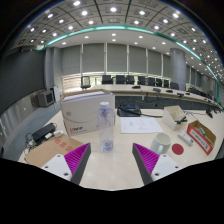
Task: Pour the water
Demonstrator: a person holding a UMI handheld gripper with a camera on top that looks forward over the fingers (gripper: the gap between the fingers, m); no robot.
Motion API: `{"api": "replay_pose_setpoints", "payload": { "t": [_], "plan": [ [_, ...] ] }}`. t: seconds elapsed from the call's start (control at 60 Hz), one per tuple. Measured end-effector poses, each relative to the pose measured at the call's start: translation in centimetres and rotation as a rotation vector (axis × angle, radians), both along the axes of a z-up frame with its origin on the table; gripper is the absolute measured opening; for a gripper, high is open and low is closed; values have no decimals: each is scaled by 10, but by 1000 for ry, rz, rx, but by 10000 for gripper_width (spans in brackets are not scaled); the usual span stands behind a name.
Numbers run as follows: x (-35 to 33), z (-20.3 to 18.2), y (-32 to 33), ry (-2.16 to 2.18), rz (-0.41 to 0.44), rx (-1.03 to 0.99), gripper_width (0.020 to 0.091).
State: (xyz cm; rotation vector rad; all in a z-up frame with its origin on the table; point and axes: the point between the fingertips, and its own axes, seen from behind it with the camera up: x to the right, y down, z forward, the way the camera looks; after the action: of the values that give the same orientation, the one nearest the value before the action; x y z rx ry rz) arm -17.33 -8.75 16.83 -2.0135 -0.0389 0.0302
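— Bottle first: where does it stand from the jaws?

— Water bottle [105, 124] is upright on the table [120, 165], ahead of the gripper [111, 160] and a little left of the midline between the fingers, nearer the left pad [77, 157] than the right. Its long axis is vertical, cap up. A white box [85, 110] stands just behind and left of it, close enough that I cannot tell whether they touch.

— And the jaws?

— Wide apart, holding nothing; the bottle is beyond the fingertips, not yet between them.

— What else, going left to right?

— Brown paper [47, 150] near the table's left edge, then bottle and box, then a white cup [161, 144] just ahead of the right finger, a small red disc [178, 150] beside it, and a red-and-white carton [201, 137] toward the right edge.

— Room to move?

— Bare table lies between the fingers and the bottle, so a straight advance, nudged left, looks open. I judge the box limits any overshoot, and the cup sits well placed to the right for pouring.
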Motion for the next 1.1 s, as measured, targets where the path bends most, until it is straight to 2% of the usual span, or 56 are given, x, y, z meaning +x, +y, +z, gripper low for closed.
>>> {"api": "replay_pose_setpoints", "payload": {
  "t": [0.167,0.333,0.367,0.4,0.483,0.517,0.683,0.767,0.883,1.1],
  "plan": [
    [-35,-25,92,15,-39,53,859],
    [-35,-54,165,-15,-77,87,839],
    [-35,-60,173,-14,-86,90,806],
    [-34,-67,180,-10,-94,83,736],
    [-29,-71,193,-10,-113,105,504],
    [-29,-71,194,-14,-116,115,499],
    [-25,-71,193,-13,-128,115,363],
    [-26,-64,192,9,-126,111,362],
    [-20,-30,187,137,-136,143,362],
    [6,39,179,812,-178,176,359]
  ]
}}
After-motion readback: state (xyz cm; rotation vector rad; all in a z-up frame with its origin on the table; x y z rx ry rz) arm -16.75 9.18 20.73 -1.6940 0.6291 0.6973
